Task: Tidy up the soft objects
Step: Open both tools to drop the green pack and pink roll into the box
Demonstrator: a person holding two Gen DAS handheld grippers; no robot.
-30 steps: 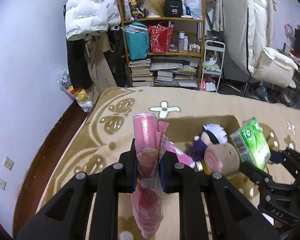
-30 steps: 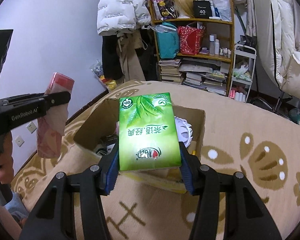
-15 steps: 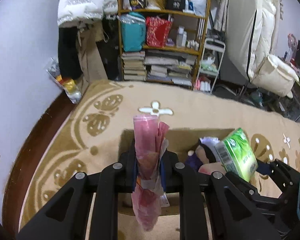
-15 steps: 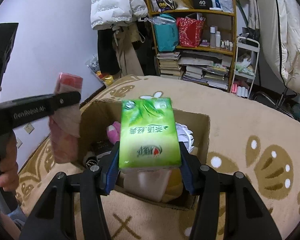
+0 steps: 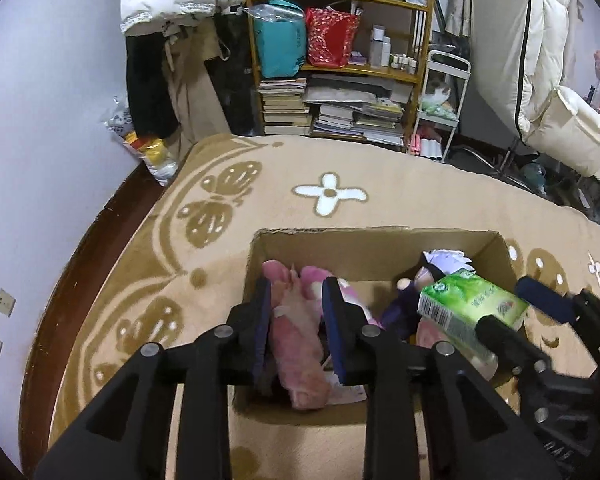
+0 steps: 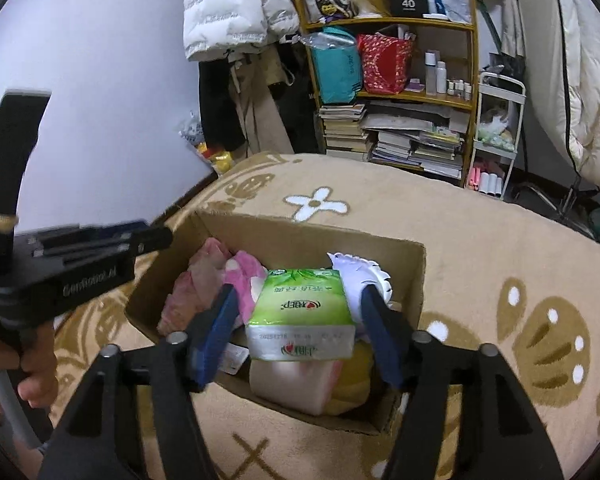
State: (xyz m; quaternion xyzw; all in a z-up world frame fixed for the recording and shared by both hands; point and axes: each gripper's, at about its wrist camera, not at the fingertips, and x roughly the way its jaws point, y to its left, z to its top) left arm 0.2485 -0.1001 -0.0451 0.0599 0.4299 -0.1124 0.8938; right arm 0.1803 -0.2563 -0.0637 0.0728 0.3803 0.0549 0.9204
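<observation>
While both grippers are held over the cardboard box (image 5: 380,240), the state is logged as follows:

left gripper (image 5: 296,312): jaws spread; no pad is seen pressed on the pink packet.
pink packet (image 5: 300,356): lies between the left jaws, tilted, lower end inside the box against its near wall.
right gripper (image 6: 300,320): jaws spread wide; a gap is seen on each side of the tissue pack.
green tissue pack (image 6: 302,312): sits between the right jaws, rested on the pale roll (image 6: 292,384) directly below; contact with the pads cannot be confirmed.
plush doll (image 5: 432,276): found in the box just beyond the right jaws, white hair up.
pink plush (image 6: 244,276): seen beside the left pad of the right jaws.
box: placed on the beige patterned blanket (image 5: 220,208).
</observation>
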